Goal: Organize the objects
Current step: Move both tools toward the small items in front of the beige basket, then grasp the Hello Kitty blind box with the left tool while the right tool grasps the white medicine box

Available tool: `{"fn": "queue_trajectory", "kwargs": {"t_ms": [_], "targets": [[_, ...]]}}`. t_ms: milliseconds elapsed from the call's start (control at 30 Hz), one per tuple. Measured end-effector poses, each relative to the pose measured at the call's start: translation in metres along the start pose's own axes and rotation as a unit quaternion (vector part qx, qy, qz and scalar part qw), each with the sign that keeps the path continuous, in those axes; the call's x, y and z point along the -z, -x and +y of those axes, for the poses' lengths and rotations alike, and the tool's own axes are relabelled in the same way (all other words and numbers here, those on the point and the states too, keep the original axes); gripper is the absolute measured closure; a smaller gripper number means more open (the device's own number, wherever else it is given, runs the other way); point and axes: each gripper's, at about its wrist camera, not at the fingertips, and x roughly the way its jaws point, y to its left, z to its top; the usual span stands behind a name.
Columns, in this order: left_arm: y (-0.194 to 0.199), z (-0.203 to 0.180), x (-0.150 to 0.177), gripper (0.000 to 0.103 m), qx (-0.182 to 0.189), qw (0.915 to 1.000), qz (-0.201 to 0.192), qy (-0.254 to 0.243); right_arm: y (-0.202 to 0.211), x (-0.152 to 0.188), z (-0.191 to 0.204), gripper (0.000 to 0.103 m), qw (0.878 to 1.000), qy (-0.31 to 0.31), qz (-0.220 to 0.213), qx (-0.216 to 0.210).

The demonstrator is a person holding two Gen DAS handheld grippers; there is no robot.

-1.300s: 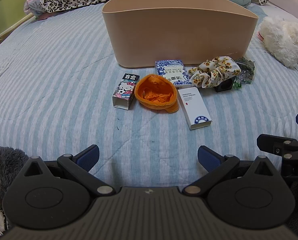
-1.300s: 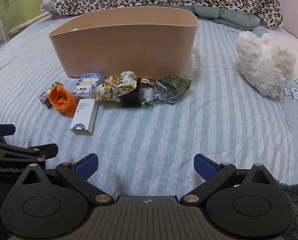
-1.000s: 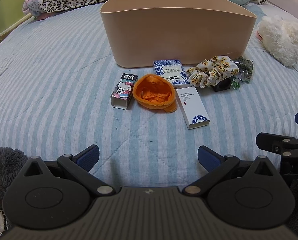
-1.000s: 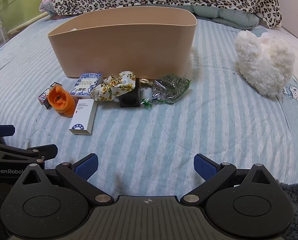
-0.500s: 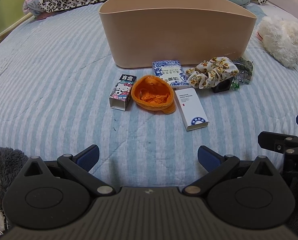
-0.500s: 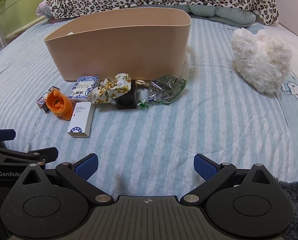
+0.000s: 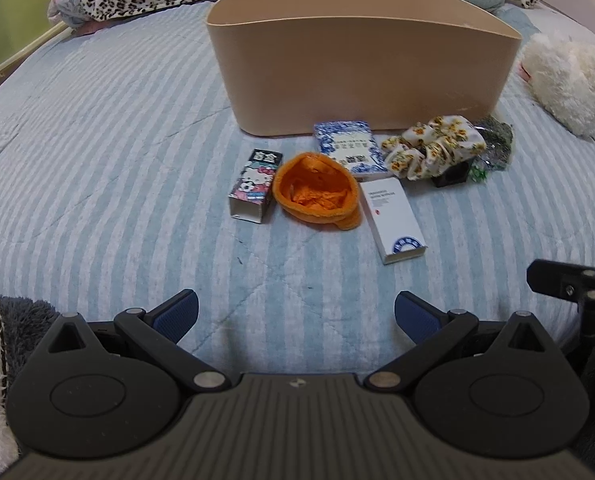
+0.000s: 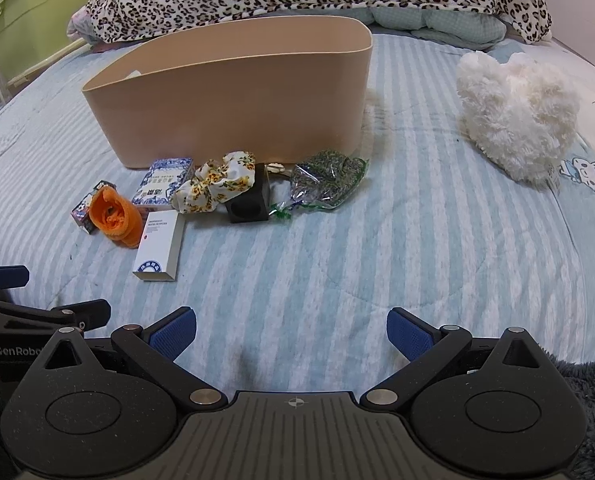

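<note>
Where left view crops, white plush (image 8: 515,120), herb bag (image 8: 329,178).

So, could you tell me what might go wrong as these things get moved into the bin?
1. The scrunchie lies draped over the black cube, so lifting one may drag the other along.
2. The white box lies flat beside the orange cloth; the open left tool may snag the cloth too.
3. The bin has a tall wall; a low carry could bump it.
</note>
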Motion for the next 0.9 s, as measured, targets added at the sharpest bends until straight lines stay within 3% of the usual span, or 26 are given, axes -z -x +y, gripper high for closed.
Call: {"fn": "queue_trajectory", "kwargs": {"t_ms": [233,633,900], "targets": [[0.001,0.009,-0.01,0.0,-0.006,1.0,0.004,-0.001,-0.001,-0.002,0.002,0.0,1.0,0.003,0.006,0.002],[0.003,0.032,-0.052,0.0,0.001,0.9976,-0.004,-0.069,-0.013,-0.028,0.031,0.0,0.999,0.031,0.024,-0.007],[-0.017,0.051,-0.086,0.0,-0.036,0.9932,-0.013,-0.11,-0.033,-0.042,0.058,0.0,0.999,0.037,0.029,-0.02]]}}
